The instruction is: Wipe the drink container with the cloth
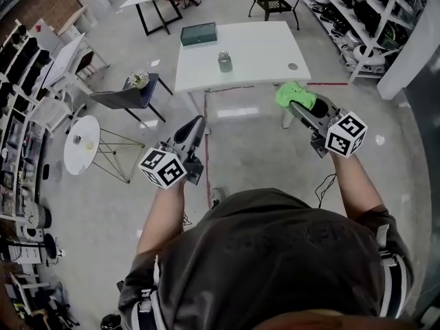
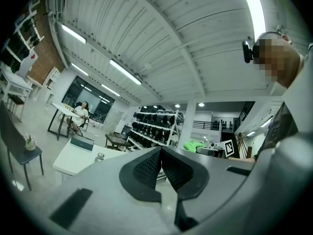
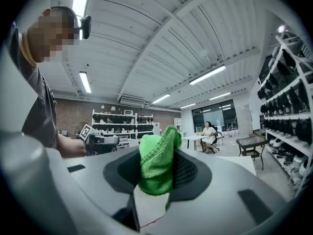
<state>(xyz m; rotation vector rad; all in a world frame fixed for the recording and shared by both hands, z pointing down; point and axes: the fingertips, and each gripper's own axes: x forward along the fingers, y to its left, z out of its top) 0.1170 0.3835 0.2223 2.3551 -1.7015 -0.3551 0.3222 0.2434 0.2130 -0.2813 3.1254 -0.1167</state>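
Clamping the green cloth point(image 3: 157, 165), the right hand-held gripper point(image 1: 296, 102) faces the drink container point(image 1: 225, 61); the left hand-held gripper point(image 1: 198, 121) is closed, empty.

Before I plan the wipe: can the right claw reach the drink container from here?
Probably not yet: the right claw, shut on the cloth, hangs short of the table; nothing blocks the drink container.
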